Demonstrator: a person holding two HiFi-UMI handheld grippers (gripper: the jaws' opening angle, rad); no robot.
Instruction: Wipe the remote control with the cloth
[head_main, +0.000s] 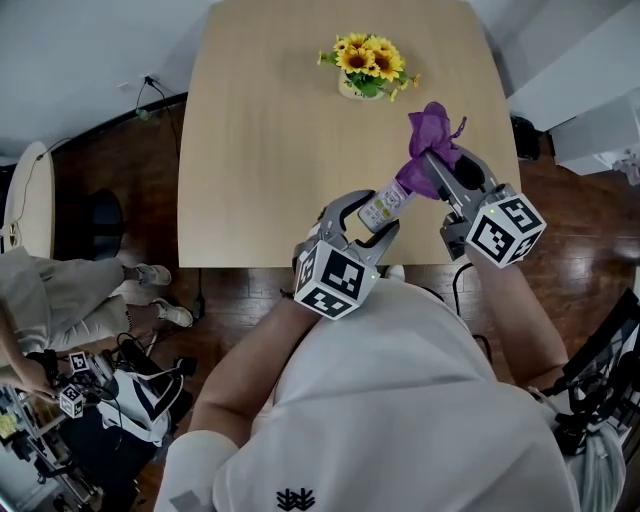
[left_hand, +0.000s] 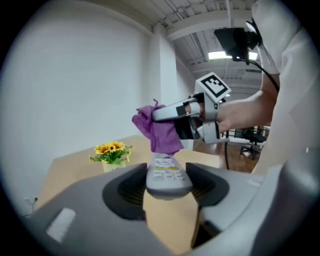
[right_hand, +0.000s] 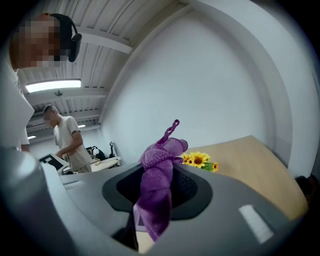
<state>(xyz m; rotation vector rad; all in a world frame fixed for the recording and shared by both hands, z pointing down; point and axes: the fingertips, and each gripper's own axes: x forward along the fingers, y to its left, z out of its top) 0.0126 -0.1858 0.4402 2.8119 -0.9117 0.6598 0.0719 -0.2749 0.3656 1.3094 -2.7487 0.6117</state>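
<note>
My left gripper is shut on a grey remote control, held above the table's near edge. In the left gripper view the remote sticks out between the jaws, buttons up. My right gripper is shut on a purple cloth. The cloth hangs from the right gripper onto the far end of the remote. Seen from the right gripper view, the cloth is bunched between the jaws and droops down.
A small pot of yellow flowers stands at the far middle of the light wooden table. A second person stands by a desk in the background. Cables and gear lie on the dark floor at left.
</note>
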